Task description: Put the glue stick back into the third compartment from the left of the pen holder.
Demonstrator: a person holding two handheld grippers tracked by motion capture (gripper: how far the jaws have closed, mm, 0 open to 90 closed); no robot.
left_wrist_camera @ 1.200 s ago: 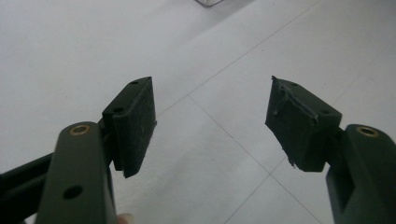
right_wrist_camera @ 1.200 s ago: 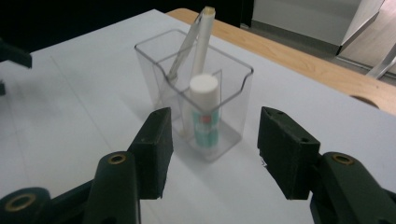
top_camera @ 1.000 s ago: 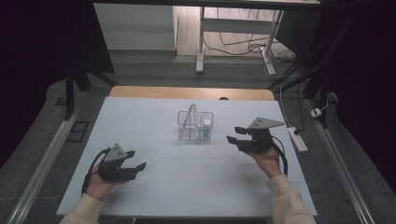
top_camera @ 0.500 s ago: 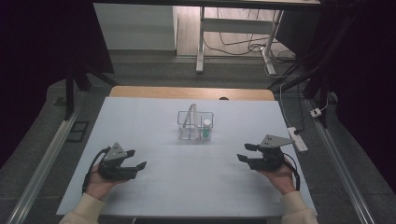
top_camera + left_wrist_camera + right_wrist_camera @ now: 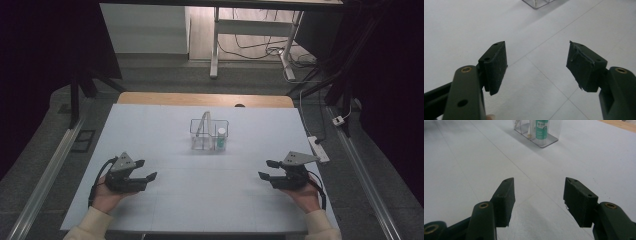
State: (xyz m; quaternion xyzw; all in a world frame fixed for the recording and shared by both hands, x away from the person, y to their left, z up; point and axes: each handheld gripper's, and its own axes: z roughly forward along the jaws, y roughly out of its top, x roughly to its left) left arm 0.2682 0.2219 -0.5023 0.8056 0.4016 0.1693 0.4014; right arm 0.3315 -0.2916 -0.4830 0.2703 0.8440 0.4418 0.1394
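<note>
Left gripper [image 5: 142,170] and right gripper [image 5: 266,169] rest low at the near edge of the pale table [image 5: 165,200], well apart, jaws wide and empty. The right gripper view shows a green-labelled bottle [image 5: 541,131] upright in the clear compartmented box [image 5: 208,135] mid-table; the pale slanting item [image 5: 202,125] beside it is possibly a tube. Beyond, grey floor, cables, dark surrounds.
</note>
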